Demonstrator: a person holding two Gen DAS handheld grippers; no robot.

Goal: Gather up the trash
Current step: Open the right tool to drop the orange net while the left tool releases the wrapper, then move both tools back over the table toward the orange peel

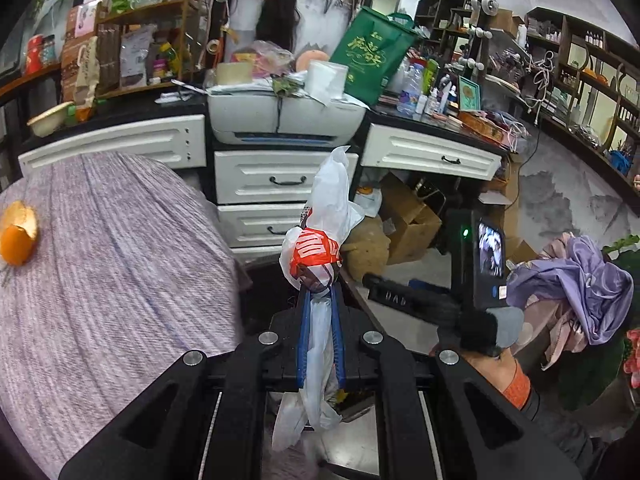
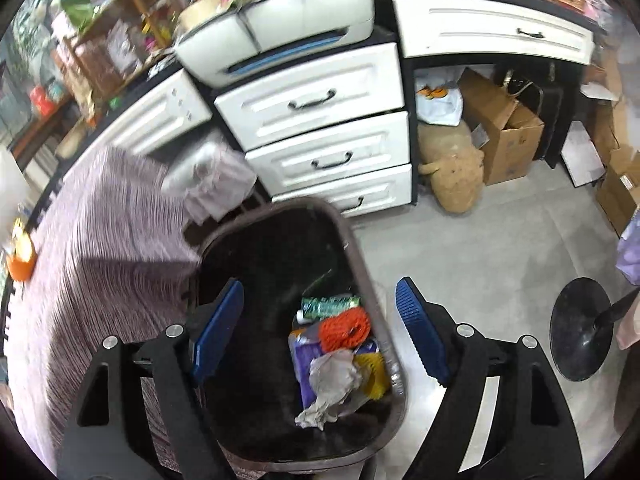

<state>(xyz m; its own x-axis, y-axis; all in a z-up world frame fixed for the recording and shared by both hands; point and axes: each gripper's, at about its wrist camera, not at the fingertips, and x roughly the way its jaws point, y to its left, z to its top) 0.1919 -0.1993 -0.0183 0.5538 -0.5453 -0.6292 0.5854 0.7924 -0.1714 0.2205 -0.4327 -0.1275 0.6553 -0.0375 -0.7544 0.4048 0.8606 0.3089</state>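
Observation:
My left gripper [image 1: 319, 304] is shut on a white plastic bag with red print [image 1: 320, 240], which sticks up past the blue pads and hangs below them. My right gripper [image 2: 320, 320] is open and empty, hovering above a dark trash bin [image 2: 248, 240] on the floor. The bin holds trash: a crumpled grey paper [image 2: 332, 380], an orange net [image 2: 344, 328], a green wrapper [image 2: 328, 305] and purple and yellow packaging. An orange peel [image 1: 18, 234] lies on the purple-striped tablecloth [image 1: 112, 264] at the left; it also shows in the right wrist view [image 2: 22, 258].
White drawers [image 2: 320, 132] and a printer [image 1: 280, 116] stand ahead under a cluttered counter. Cardboard boxes [image 2: 500, 128] and a tan stuffed toy [image 2: 452, 168] sit under the desk. A black round stand base [image 2: 580, 328] is on the floor at right. Purple clothes [image 1: 580, 280] are heaped at right.

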